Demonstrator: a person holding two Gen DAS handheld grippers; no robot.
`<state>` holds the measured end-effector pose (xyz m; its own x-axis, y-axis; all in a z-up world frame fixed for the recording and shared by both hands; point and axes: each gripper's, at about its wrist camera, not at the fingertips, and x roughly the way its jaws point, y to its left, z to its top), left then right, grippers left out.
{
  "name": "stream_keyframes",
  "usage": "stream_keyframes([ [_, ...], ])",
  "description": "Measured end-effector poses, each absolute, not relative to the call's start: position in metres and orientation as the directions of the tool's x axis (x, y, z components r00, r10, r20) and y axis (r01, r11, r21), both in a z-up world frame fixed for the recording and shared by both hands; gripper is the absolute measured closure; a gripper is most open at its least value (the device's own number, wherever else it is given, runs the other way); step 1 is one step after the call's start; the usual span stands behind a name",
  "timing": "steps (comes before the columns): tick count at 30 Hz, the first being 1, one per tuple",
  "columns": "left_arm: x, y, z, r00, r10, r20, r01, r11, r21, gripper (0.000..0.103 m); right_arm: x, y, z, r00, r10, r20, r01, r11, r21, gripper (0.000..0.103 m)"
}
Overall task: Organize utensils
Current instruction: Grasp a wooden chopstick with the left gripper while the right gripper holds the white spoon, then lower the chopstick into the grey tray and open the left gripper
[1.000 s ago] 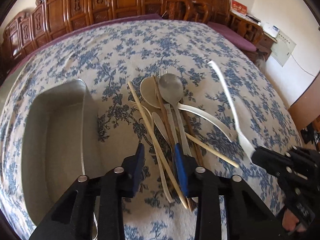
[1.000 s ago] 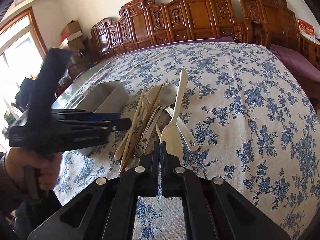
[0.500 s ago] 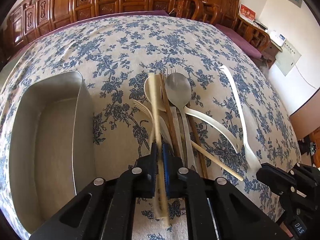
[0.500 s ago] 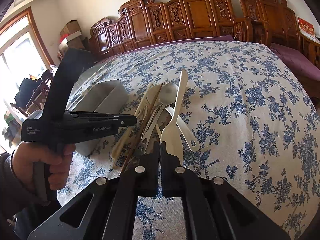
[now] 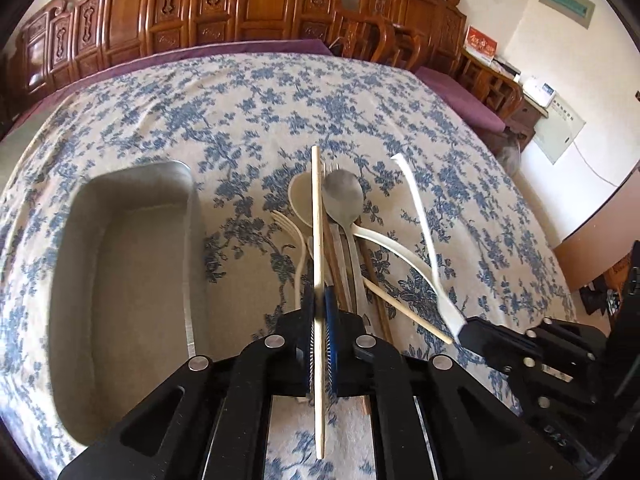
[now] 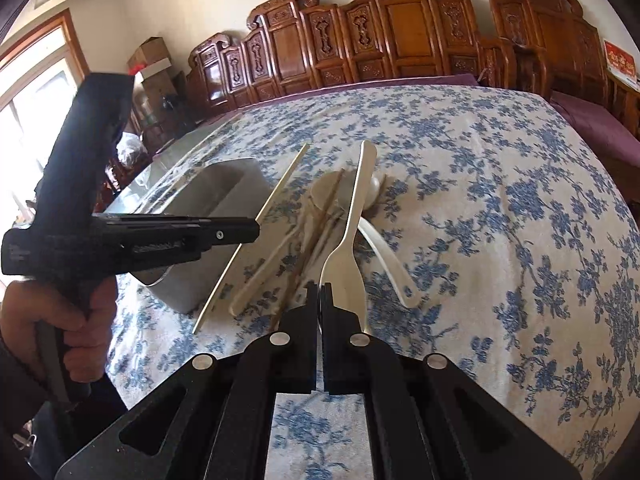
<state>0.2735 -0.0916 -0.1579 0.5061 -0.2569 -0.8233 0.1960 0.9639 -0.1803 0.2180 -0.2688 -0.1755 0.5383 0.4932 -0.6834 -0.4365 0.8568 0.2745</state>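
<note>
Left gripper (image 5: 319, 312) pinches a pale chopstick (image 5: 317, 216) partway along its length; the stick lies clear of the pile in the right wrist view, its far end over the tablecloth (image 5: 248, 112). Right gripper (image 6: 320, 292) is clamped on the flat end of a white utensil (image 6: 354, 224), its handle slanting up and away. The remaining utensils (image 5: 344, 216) (spoons, fork, chopsticks) lie heaped at centre. A grey tray (image 5: 120, 264) sits left of the heap. A hand (image 6: 60, 328) grips the left gripper's handle.
</note>
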Motion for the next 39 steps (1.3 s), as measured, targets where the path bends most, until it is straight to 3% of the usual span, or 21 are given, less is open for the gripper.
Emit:
stream_keyframes([
  [12, 0.261, -0.034, -0.126, 0.566, -0.206, -0.798, 0.18, 0.976, -0.124, 0.099, 0.217, -0.237, -0.173, 0.497, 0.54, -0.679, -0.496, 0.819, 0.288, 0.1],
  [39, 0.276, 0.027, -0.167, 0.558, -0.131, -0.819, 0.148, 0.987, -0.057, 0.097, 0.221, -0.2, -0.17, 0.5, 0.529, -0.685, -0.491, 0.825, 0.279, 0.1],
])
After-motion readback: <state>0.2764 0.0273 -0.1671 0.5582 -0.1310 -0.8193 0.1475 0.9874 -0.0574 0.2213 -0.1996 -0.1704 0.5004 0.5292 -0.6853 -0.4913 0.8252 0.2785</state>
